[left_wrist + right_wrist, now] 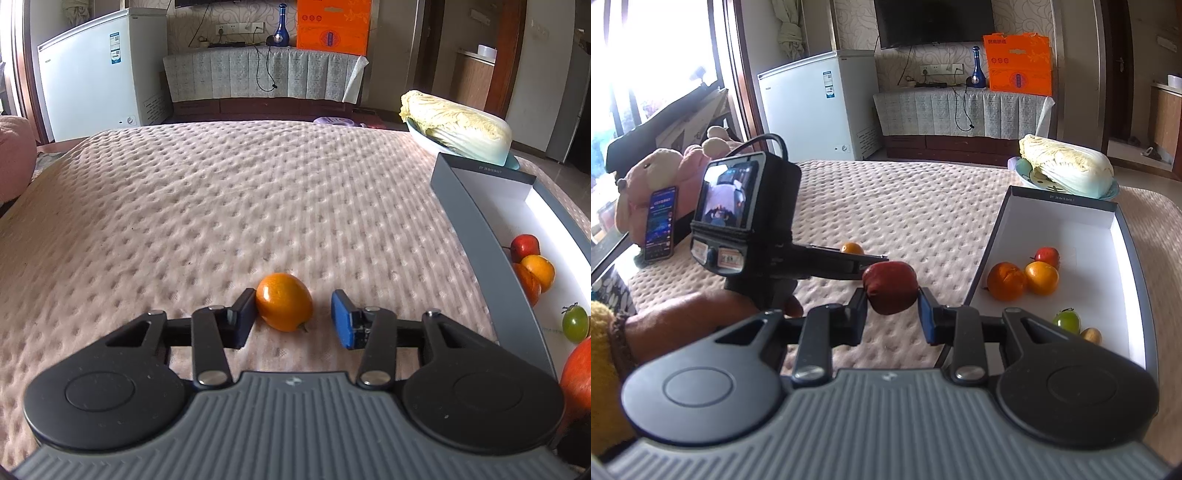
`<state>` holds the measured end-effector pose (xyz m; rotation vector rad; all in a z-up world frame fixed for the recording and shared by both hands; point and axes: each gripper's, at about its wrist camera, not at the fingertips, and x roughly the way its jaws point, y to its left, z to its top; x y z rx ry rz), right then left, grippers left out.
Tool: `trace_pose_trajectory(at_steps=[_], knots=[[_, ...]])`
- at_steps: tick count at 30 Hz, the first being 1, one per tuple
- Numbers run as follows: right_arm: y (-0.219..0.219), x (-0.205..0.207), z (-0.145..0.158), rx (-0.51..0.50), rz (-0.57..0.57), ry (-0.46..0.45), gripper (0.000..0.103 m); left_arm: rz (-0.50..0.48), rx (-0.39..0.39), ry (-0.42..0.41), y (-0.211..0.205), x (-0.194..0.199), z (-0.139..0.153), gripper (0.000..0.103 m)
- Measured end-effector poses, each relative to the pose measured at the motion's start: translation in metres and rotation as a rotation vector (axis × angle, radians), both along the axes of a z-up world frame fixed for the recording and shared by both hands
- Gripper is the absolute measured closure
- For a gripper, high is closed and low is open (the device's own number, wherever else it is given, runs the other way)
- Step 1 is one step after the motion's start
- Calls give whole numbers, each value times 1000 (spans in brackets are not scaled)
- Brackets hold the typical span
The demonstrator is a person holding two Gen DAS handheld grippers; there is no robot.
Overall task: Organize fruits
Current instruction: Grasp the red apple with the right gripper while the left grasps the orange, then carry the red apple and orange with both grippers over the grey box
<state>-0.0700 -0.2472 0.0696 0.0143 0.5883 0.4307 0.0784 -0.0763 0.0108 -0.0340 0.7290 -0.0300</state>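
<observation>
- The left gripper (293, 319) sits low over a table covered in a pink dimpled cloth (236, 192), pointing forward and down
- An orange fruit (283, 301), egg-shaped, lies on the cloth between its jaws, off centre toward the left one
- The left jaw touches or nearly touches the fruit's side; the blue right pad (341, 319) stands clear of it with a gap, so the jaws are partly open and not gripping
- The fruit's long axis runs slantwise, from far left to near right in the left wrist view; its small stem end seems to point toward the camera and right
- The left gripper is plainly the nearer one to this fruit
- The right gripper (892, 312) is closed on a dark red fruit (890, 287), held clear above the cloth just left of the box
- The box (1123, 236), grey outside and white inside, lies open to the right; its long side runs away from the viewer
- Inside it sit two orange fruits (1006, 280), a small red one (1047, 255), a green one (1067, 320) and a brownish one partly hidden
- To my eye the coming move turns on closing evenly on the orange fruit, then carrying it right to the box
</observation>
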Motion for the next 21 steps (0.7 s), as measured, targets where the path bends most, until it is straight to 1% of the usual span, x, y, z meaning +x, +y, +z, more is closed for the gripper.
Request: trace_pose_trajectory(at_steps=[1, 2, 4, 8, 10, 15, 21], knots=[[0, 1, 0, 0, 2, 0, 70, 3, 0, 1, 1, 0, 0, 63], [1, 1, 0, 0, 4, 0, 70, 6, 1, 2, 3, 0, 1, 66], [2, 1, 0, 0, 7, 0, 70, -1, -12, 5, 7, -1, 1, 66], [5, 1, 0, 2, 12, 1, 70, -16, -5, 7, 8, -5, 2, 66], [7, 1, -1, 1, 18, 1, 70, -17, -17, 13, 11, -5, 2, 66], [12, 3, -4, -7, 27, 8, 70, -9, -25, 22, 19, -8, 4, 66], [17, 6, -6, -8, 36, 16, 70, 13, -12, 28, 30, -10, 7, 66]])
